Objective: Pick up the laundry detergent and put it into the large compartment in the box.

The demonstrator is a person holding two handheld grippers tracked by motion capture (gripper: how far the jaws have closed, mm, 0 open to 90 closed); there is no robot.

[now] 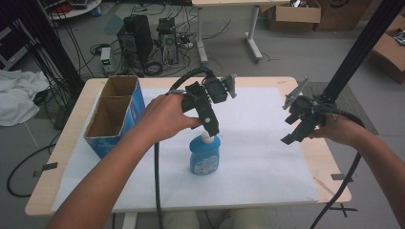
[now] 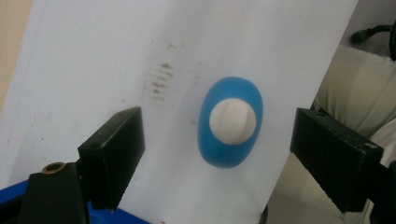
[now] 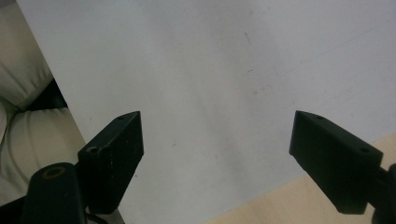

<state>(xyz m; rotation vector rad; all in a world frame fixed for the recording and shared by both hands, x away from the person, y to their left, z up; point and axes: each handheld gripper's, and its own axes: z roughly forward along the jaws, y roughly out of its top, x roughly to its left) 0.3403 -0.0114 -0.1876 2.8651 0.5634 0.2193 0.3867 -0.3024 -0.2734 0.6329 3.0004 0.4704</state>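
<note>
Currently the left gripper [image 2: 217, 149] stands wide open above the upright blue bottle [image 1: 205, 156] (rigid, smooth plastic, probably light); grasp below the white cap [image 2: 232, 121], across the narrow neck.

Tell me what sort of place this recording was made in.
Probably a lab or workshop: computer towers and loose cables on the floor, cardboard boxes behind, and a table covered with white paper.
</note>
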